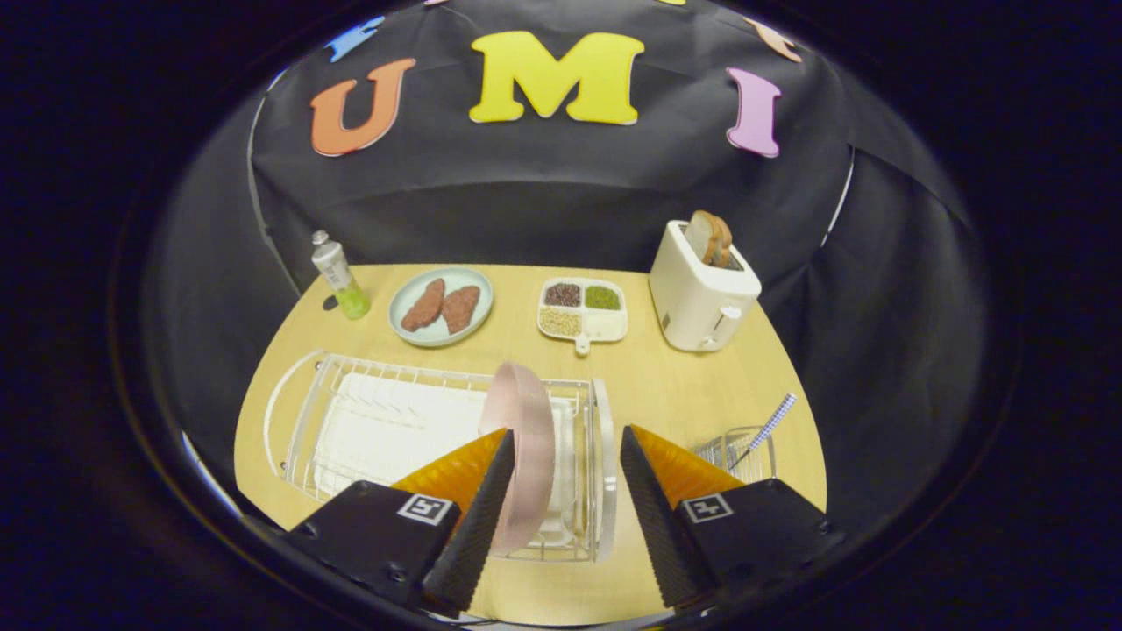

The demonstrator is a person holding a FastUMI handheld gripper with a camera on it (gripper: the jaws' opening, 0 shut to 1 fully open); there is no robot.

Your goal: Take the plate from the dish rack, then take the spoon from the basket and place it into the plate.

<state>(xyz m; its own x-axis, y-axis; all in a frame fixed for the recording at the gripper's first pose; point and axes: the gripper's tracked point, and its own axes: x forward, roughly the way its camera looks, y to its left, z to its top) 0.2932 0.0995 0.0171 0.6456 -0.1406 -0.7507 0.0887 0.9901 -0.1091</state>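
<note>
A pink plate [523, 438] stands on edge in the white wire dish rack [386, 421] on the wooden table. My gripper [565, 443] is open above the rack's right end. The plate's rim sits in the gap, close against the left finger [478, 499], with free space between it and the right finger [653, 499]. Beyond the right finger, a small wire basket [741, 449] holds a spoon [770, 425] with a patterned handle that leans out to the right.
At the back of the table [649, 386] stand a small bottle of green liquid [340, 276], a pale blue plate with two brown patties [441, 305], a divided tray of grains [582, 309] and a white toaster [701, 285] with bread in it.
</note>
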